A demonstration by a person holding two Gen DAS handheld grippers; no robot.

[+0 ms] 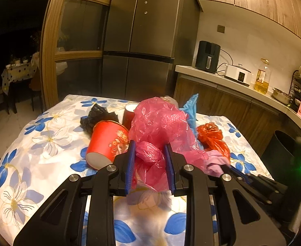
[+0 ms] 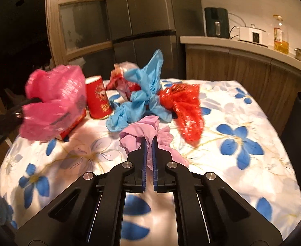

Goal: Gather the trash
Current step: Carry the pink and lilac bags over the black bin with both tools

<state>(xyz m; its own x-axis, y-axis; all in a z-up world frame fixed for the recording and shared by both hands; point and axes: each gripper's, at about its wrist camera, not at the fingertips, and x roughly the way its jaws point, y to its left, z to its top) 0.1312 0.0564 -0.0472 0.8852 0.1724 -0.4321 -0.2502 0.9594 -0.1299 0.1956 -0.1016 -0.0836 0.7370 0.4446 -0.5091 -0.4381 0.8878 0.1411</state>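
Left claw (image 1: 150,153) grips pink bag (image 1: 158,123), blurred in right view. Right claw (image 2: 149,143) pinches lilac glove (image 2: 144,129), apparently; floral desk (image 2: 242,106).

A home kitchen: a tall steel fridge (image 1: 138,41), with an air fryer (image 1: 208,57) and cooking-oil bottle (image 1: 262,78) on the surface (image 1: 222,75) to its right.

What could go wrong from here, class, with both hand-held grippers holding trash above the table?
1. The pink bag billows wide; moving it could tip the red cup beside it.
2. The right hand-held gripper pinches only a fold of the lilac glove, which might slip free.
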